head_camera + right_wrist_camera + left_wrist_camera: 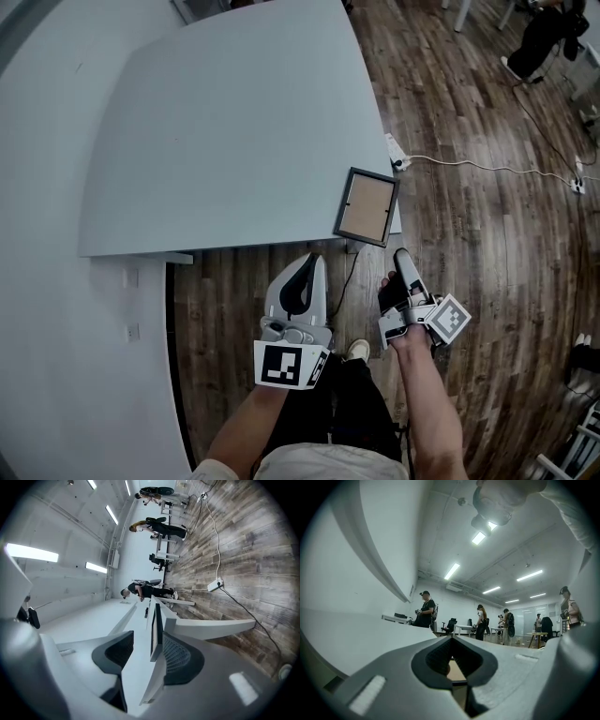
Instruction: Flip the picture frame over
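At the near right corner of the desk, reading left to right: my left tool hangs just off the near edge, jaws together with nothing in them. I judge it is idle there so that the corner stays free.

Just to its right, the picture frame lies flat on that corner, a tan panel facing up inside a dark border. Its near side pokes slightly past the desk edge, which leaves a thin edge open to a grasp from the side. I cannot tell whether the tan face is the front or the backing, so I cannot say whether the flip is done.

Farthest right, my right tool is off the desk above the wooden floor. It is rolled onto its side with its jaws wide apart and lined up with the frame's edge. In the right gripper view that edge shows between the jaws, with neither pad pressing on it.
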